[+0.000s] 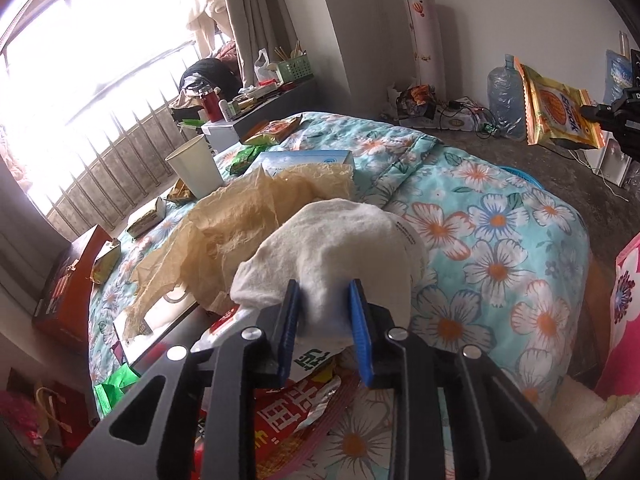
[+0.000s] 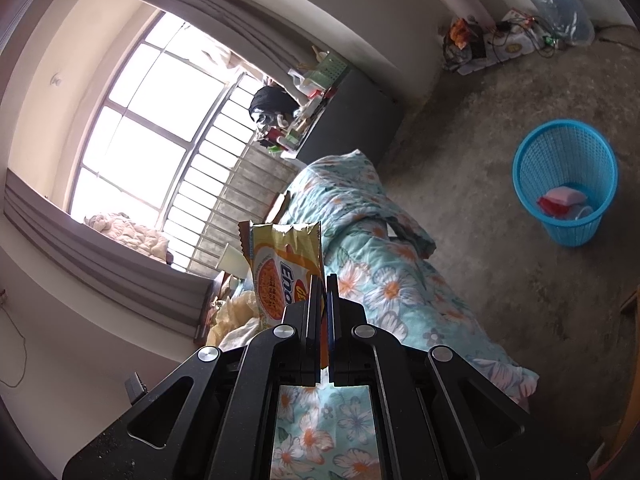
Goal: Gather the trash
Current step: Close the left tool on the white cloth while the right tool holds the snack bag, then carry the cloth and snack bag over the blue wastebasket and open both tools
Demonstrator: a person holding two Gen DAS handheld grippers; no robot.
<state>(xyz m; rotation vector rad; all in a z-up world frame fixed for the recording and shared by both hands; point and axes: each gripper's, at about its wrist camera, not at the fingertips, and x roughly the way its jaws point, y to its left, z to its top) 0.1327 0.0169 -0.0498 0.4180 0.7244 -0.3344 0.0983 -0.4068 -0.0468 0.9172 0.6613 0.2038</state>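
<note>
My left gripper (image 1: 326, 294) stands slightly parted, its 2 jaws flanking the white cloth wad (image 1: 340, 248) on the quilt (image 1: 500, 240); pad contact is unclear. My right gripper (image 2: 324, 284) clamps the yellow snack wrapper (image 2: 286, 256). Risk: the thin wrapper slipping before reaching the blue basket (image 2: 568, 220). The basket's contents are indistinct.

You are in a lived-in bedroom at home: a floral quilt (image 1: 500, 216) covers the bed, curtains (image 1: 256, 8) frame a barred window (image 2: 160, 120), a cluttered side cabinet (image 2: 352, 112) stands beside it, and a blue wastebasket (image 2: 566, 184) sits on bare concrete floor (image 2: 460, 152).
</note>
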